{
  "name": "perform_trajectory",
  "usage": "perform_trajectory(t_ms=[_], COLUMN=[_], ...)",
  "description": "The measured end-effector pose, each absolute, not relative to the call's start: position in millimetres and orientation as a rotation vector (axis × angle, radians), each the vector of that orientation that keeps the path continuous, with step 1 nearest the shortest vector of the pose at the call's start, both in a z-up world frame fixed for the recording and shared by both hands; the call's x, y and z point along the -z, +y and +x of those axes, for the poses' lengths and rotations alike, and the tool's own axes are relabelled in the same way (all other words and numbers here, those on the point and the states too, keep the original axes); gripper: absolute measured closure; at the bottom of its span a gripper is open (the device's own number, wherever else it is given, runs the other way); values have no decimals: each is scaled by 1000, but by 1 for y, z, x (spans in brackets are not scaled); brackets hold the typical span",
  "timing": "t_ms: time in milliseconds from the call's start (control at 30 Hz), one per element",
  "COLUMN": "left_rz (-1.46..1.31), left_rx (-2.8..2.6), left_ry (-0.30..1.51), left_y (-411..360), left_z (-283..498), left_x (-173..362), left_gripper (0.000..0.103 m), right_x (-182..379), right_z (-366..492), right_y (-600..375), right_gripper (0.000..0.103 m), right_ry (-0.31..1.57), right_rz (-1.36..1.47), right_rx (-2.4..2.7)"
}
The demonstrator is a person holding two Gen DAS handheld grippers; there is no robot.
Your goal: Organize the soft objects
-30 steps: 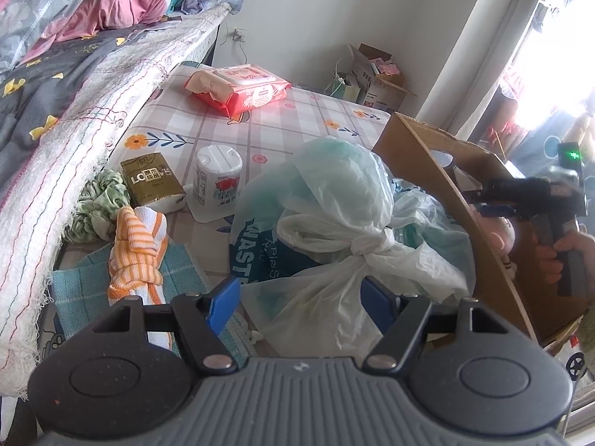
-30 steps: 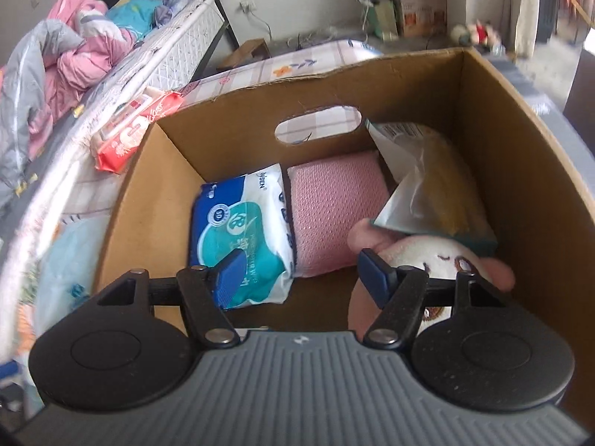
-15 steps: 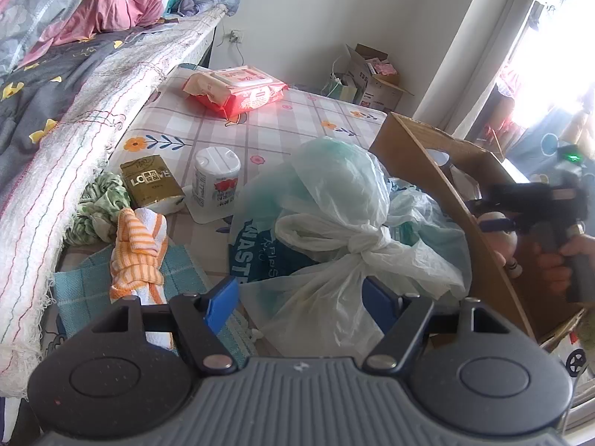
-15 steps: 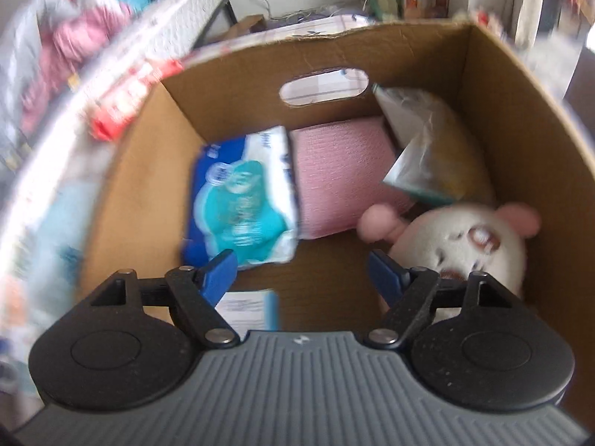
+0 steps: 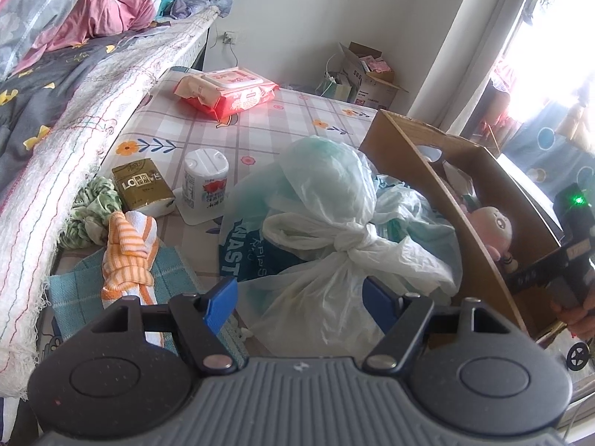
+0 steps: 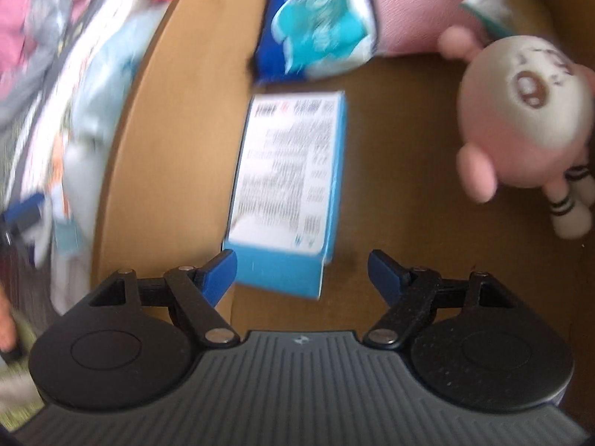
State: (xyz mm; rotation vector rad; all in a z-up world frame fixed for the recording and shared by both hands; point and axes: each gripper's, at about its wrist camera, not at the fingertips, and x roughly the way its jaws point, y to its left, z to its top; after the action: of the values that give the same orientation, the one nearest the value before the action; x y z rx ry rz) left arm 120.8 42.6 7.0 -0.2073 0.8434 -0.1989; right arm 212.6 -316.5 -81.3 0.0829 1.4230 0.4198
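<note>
Two hand-held grippers are working beside a bed. The right hand-held gripper (image 6: 302,269) has tipped down into the cardboard box (image 6: 174,119) since a second ago, so a blue carton (image 6: 286,186) on the box floor is now showing just ahead of it. Its jaws are narrowing slightly but gripping nothing. The plush toy (image 6: 520,119) is lying free inside by the right wall, apparently just stowed. The left hand-held gripper (image 5: 299,303) is staying open and empty above the knotted plastic bag (image 5: 334,223), likely next. The box wall is pressing the bag's right side; the striped cloth (image 5: 128,252) is lying nearby left. Open mat is lying beyond.
</note>
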Motion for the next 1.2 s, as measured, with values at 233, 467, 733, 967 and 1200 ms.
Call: perform_trajectory(t_ms=[233,467,733,967,1200], left_rz=[-210,-210,-214,-221,-182], left_rx=[193,196,192,190,159], left_ry=[847,843,840,829,789], left_y=[42,41,43,46,57], left_z=[120,119,117,114,93], left_x=[-7,-8,-9,-10,-18], left_gripper=[28,28,27,26,20], right_x=[85,81,66,19,-38], right_z=[211,215,205,193,173], right_y=[-299,-298,-313,-343,-355], right_gripper=[62,70,59,36,25], right_ry=[1453,1446,1412,1244,990], right_rz=[-34,-49,1,92,280], right_rx=[-459,-447,-449,-404,-347])
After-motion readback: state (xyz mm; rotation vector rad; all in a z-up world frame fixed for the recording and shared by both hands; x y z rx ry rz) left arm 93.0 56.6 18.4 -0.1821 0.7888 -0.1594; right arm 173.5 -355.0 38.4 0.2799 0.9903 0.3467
